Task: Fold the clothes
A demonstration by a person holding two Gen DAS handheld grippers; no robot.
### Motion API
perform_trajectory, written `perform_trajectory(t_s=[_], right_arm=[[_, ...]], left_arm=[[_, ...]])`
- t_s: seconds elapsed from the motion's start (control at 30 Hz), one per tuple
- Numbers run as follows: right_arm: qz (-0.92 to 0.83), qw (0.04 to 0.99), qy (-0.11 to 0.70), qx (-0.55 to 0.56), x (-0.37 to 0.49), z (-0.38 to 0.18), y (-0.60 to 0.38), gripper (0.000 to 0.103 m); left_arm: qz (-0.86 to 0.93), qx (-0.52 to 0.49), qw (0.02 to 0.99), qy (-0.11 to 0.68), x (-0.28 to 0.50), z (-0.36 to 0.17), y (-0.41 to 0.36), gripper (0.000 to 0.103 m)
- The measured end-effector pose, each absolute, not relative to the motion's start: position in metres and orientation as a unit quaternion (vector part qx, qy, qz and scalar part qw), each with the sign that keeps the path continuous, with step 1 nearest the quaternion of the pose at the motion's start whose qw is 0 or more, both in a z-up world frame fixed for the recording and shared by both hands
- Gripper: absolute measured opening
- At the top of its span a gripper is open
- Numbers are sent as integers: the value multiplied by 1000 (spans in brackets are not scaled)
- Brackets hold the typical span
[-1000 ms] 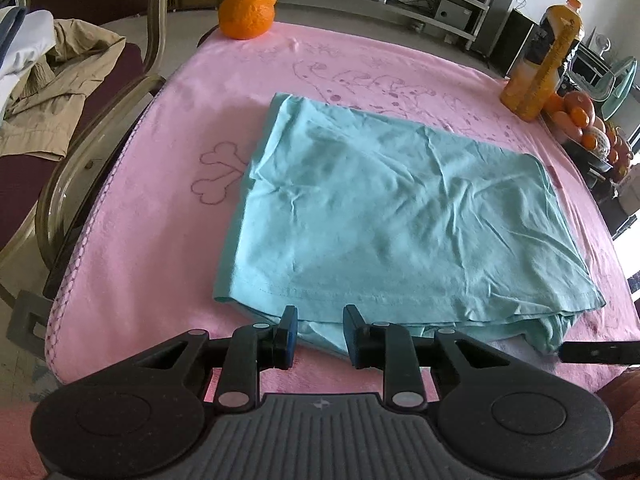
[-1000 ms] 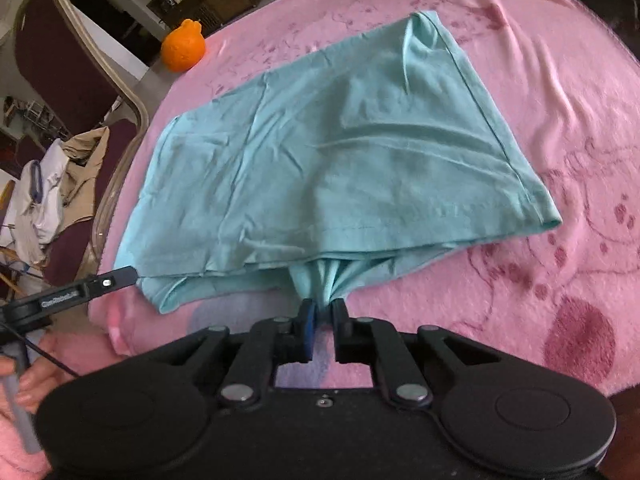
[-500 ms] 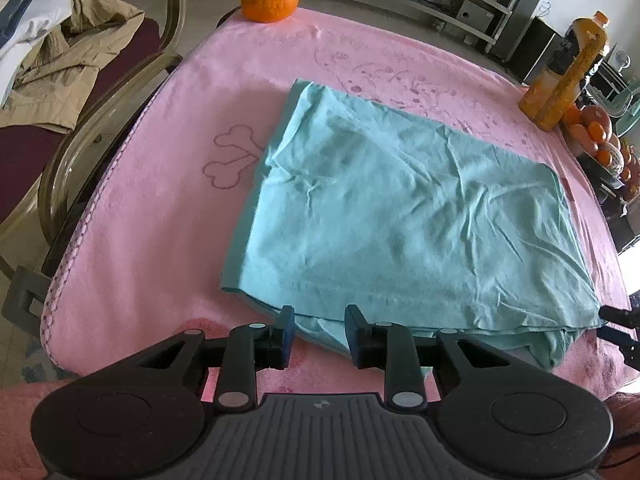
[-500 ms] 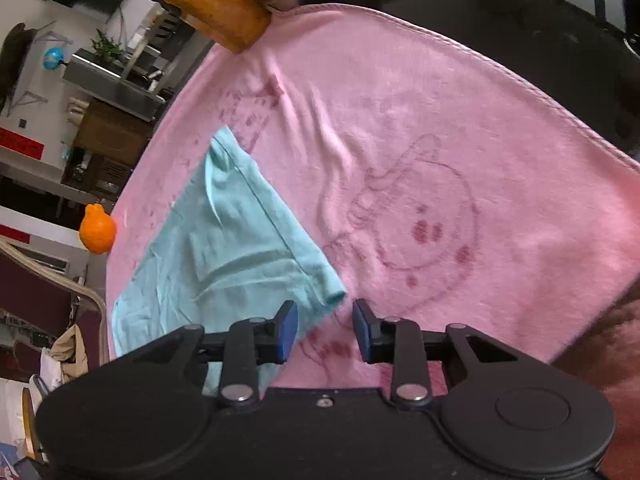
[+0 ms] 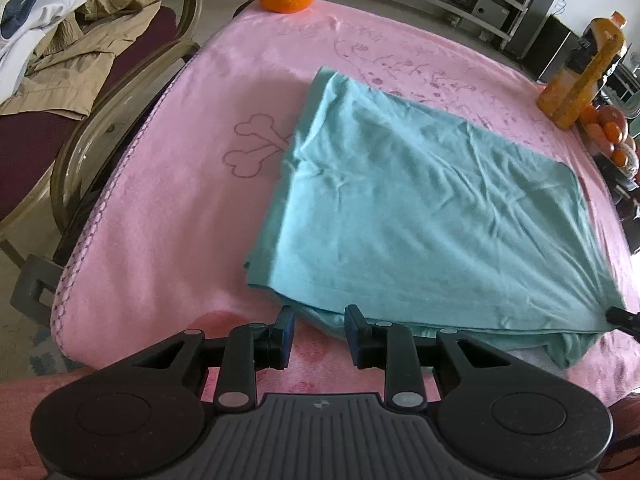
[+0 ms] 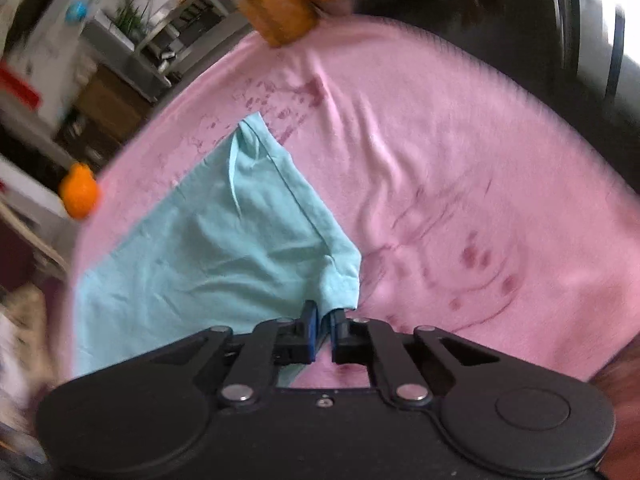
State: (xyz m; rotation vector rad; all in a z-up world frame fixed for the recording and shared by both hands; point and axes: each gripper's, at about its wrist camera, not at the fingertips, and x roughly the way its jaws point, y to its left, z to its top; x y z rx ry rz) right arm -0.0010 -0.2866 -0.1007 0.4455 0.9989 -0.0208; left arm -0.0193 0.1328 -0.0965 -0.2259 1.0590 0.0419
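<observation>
Pinching teal shirt [image 6: 224,256] corner: right hand-held gripper [image 6: 323,326] | left hand-held gripper [image 5: 319,330] spread at near hem

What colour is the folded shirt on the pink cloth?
Light teal, plain with no print. The shirt shows best in the left wrist view.

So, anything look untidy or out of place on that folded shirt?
Yes: under the near edge of the teal shirt, a lower layer pokes out bunched at the right corner, so the fold isn't flush. Nothing spilled or damaged.
</observation>
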Motion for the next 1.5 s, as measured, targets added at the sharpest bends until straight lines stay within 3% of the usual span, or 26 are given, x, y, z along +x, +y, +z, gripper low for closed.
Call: perform_trajectory(t_s=[0.1, 0.23, 0.3, 0.37, 0.53, 0.7, 0.83, 0.87, 0.93, 0.97, 1.07, 1.27, 1.5], right_arm=[[-10, 865, 479, 147, -2, -100, -273, 6], [0, 863, 470, 185, -5, -94, -287, 11], [7, 858, 458, 230, -9, -89, -303, 29], [5, 852, 444, 279, -13, -86, -321, 38], [-15, 820, 437, 369, -12, -96, -349, 38], [-30, 807, 450, 382, -8, -107, -350, 38], [-36, 808, 456, 371, -4, -111, -347, 37], [-37, 811, 458, 363, -2, -112, -345, 36], [-38, 817, 460, 346, 1, -112, -340, 26], [-37, 822, 460, 334, 2, -111, -337, 15], [-32, 838, 439, 321, -1, -102, -334, 4], [-11, 833, 406, 376, -10, -82, -344, 3], [-42, 819, 436, 369, -7, -90, -348, 3]], left_arm=[[19, -107, 858, 501, -20, -95, 134, 27], [14, -146, 867, 477, -24, -84, 150, 30], [18, -196, 865, 461, -26, -79, 168, 34], [31, -245, 854, 458, -27, -81, 179, 35], [48, -297, 827, 475, -18, -94, 186, 35], [84, -259, 835, 478, -15, -96, 183, 35], [85, -222, 850, 470, -11, -96, 176, 32], [86, -213, 853, 468, -10, -96, 175, 28], [87, -195, 860, 464, -8, -96, 171, 12], [87, -186, 863, 462, -7, -96, 170, 7], [74, -164, 881, 437, -9, -86, 162, 4], [53, -203, 888, 409, -16, -68, 173, 4], [81, -197, 863, 458, -14, -83, 176, 3]])
